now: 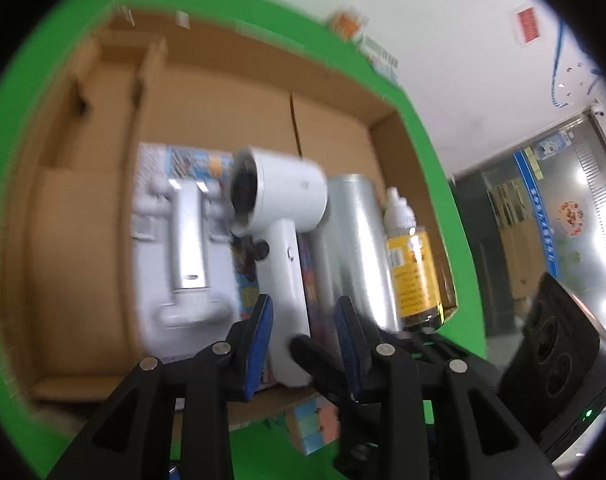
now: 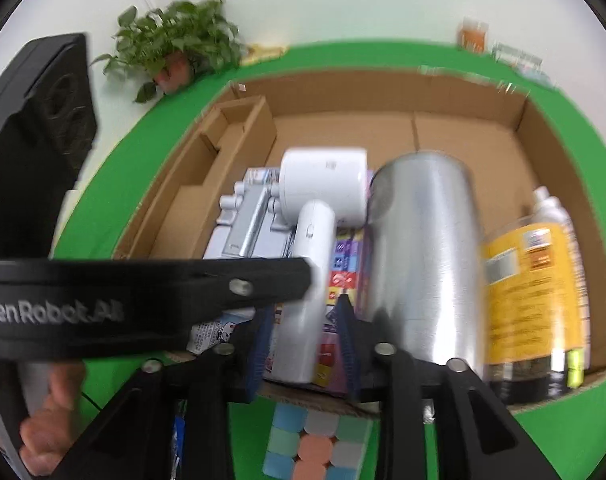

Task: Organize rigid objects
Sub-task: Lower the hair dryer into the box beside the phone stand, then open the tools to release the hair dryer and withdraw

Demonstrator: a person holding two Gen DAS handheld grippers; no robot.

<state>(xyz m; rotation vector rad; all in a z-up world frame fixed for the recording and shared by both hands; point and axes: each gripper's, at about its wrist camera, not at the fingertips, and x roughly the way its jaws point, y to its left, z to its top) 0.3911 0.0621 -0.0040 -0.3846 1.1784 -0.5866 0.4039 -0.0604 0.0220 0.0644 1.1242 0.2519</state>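
A white hair dryer [image 1: 279,216] stands over the open cardboard box [image 1: 103,184]. My left gripper [image 1: 303,320] has its blue pads on either side of the dryer's handle, and the black cord stub shows at its base. In the right wrist view the same dryer [image 2: 319,208] sits between the blue pads of my right gripper [image 2: 305,328], around the handle's lower end. The left gripper's black body [image 2: 143,296] crosses that view from the left. Whether either pair of pads presses the handle is blurred.
In the box lie a white blister pack with a silver tool [image 1: 183,240], a colourful flat box [image 2: 343,280], a silver cylinder [image 2: 423,252] and a yellow-labelled bottle [image 2: 531,280]. A pastel cube [image 2: 323,440] lies on the green table [image 2: 143,128] in front. A potted plant [image 2: 175,40] stands behind.
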